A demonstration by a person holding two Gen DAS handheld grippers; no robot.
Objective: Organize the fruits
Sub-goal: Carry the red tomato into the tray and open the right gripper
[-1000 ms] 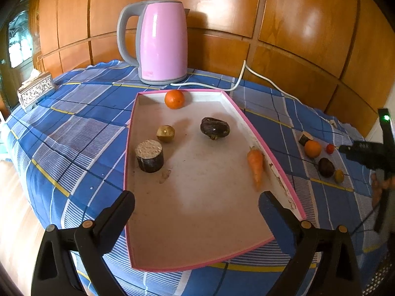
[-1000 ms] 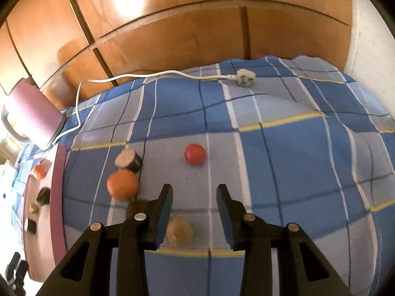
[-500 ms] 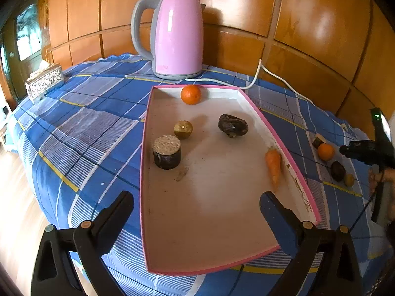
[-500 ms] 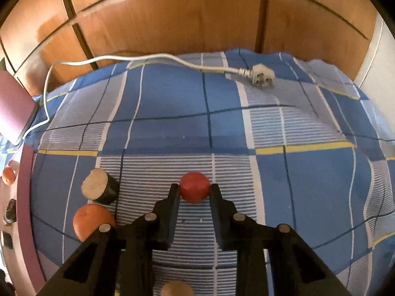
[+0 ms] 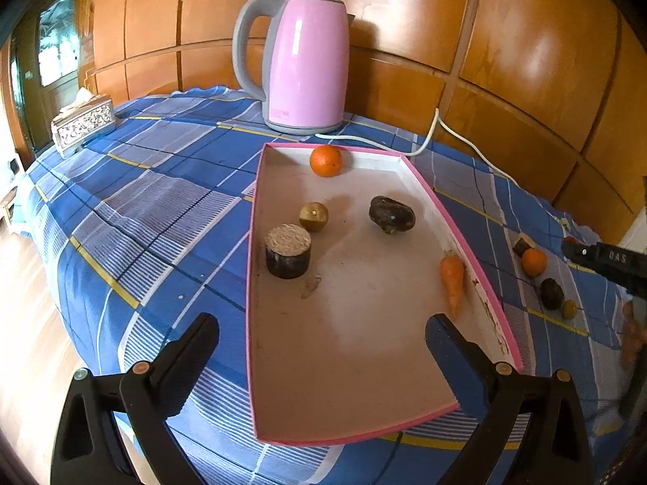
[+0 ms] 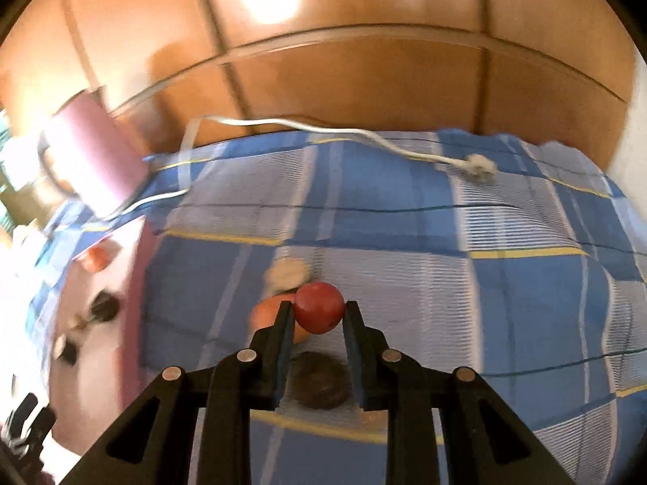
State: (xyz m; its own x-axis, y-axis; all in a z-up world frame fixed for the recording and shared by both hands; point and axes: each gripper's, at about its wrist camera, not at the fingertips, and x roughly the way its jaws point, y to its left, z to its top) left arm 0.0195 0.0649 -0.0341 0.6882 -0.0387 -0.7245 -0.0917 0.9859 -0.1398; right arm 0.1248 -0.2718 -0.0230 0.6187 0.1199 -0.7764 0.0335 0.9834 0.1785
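Observation:
My right gripper [image 6: 318, 310] is shut on a small red fruit [image 6: 319, 306] and holds it above the blue plaid cloth. Below it lie an orange [image 6: 267, 311], a dark round fruit [image 6: 320, 380] and a cut piece [image 6: 288, 271]. My left gripper [image 5: 319, 333] is open and empty over the near end of the pink-rimmed tray [image 5: 469, 238]. The tray holds an orange [image 5: 326, 160], a small brown fruit [image 5: 313, 216], a dark fruit [image 5: 391, 214], a carrot [image 5: 453, 279] and a dark cylinder piece [image 5: 288, 250]. The right gripper [image 5: 606, 260] shows at the left wrist view's right edge.
A pink kettle [image 5: 303, 68] stands behind the tray, its white cord and plug [image 6: 479, 167] trailing across the cloth. A silver tissue box [image 5: 83, 125] sits at the far left. Wooden wall panels back the table. Loose fruits [image 5: 533, 262] lie right of the tray.
My right gripper has lifted the red fruit off the cloth and swung left, toward the tray. My left gripper has drifted slightly, staying open over the tray.

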